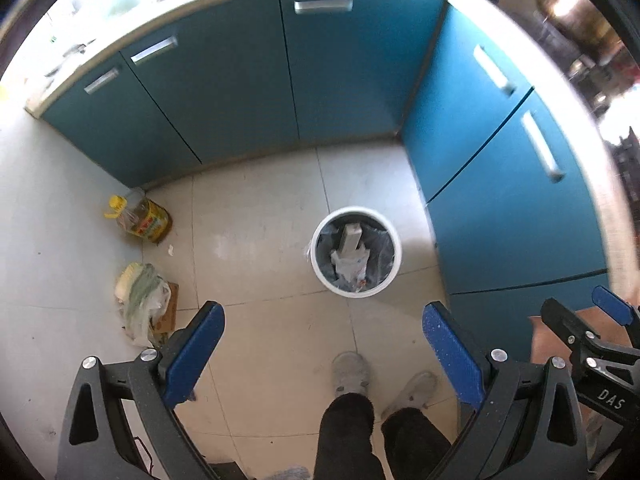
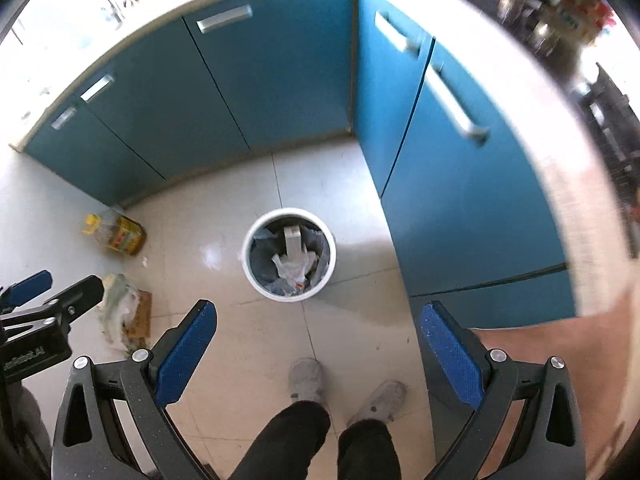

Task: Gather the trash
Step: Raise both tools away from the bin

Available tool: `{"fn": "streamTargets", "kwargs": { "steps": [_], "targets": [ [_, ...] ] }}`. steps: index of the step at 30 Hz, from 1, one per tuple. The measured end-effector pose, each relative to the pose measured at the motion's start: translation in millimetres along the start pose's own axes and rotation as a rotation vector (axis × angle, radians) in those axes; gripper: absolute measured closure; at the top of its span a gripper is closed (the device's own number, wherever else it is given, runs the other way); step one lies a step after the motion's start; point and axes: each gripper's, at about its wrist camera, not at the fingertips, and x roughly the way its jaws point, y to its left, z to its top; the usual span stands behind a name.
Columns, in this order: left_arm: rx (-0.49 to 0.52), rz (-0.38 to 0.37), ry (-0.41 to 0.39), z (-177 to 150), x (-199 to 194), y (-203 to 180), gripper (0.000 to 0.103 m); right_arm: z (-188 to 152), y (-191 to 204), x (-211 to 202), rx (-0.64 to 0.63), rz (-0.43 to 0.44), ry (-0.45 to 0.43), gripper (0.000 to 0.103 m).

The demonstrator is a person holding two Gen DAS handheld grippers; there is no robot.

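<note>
A white round trash bin [image 1: 320,266] with a dark liner stands on the tiled floor, holding a grey carton [image 1: 351,238] and crumpled plastic. It also shows in the right wrist view [image 2: 256,280]. My left gripper [image 1: 322,334] is open and empty, held high above the floor, short of the bin. My right gripper [image 2: 318,332] is open and empty, at a similar height beside it. A plastic bag of scraps [image 1: 142,300] lies on the floor at the left, on a piece of cardboard [image 1: 170,316].
Blue cabinets [image 1: 240,80] form a corner behind and right of the bin. An oil bottle [image 1: 140,218] stands by the cabinet's left end. The person's feet [image 1: 352,372] stand below the grippers. The right gripper shows at the edge of the left wrist view [image 1: 588,332].
</note>
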Motion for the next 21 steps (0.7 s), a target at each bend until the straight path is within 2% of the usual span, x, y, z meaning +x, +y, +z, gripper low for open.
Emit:
{"fn": "streamTargets", "kwargs": {
  "steps": [3,6,13,18,21],
  "targets": [
    [-0.004,-0.007,-0.035,-5.7,-42.6,-0.5,0.002,-1.4,0.5,-57.8,-0.008,0.028,-0.041,0.000],
    [-0.006,-0.004,-0.067,-12.5,-76.5,-3.0,0.002,-5.8,2.7,-96.5,-0.026,0.055,-0.070,0.000],
    [-0.059,0.021,-0.075,-23.6,-121.2,-21.5,0.002,-17.8,-16.6,-147.4,0.006,0.142,-0.105,0.000],
    [-0.025,0.042,-0.169,-13.4,-149.2,-68.2,0.002,-25.5,-74.3,-174.0,0.128,0.238,-0.138,0.000],
    [0.029,0.035,-0.200,0.7,-161.2,-119.1,0.002,-30.4,-130.2,-188.0,0.243,0.231,-0.164,0.000]
  ]
}}
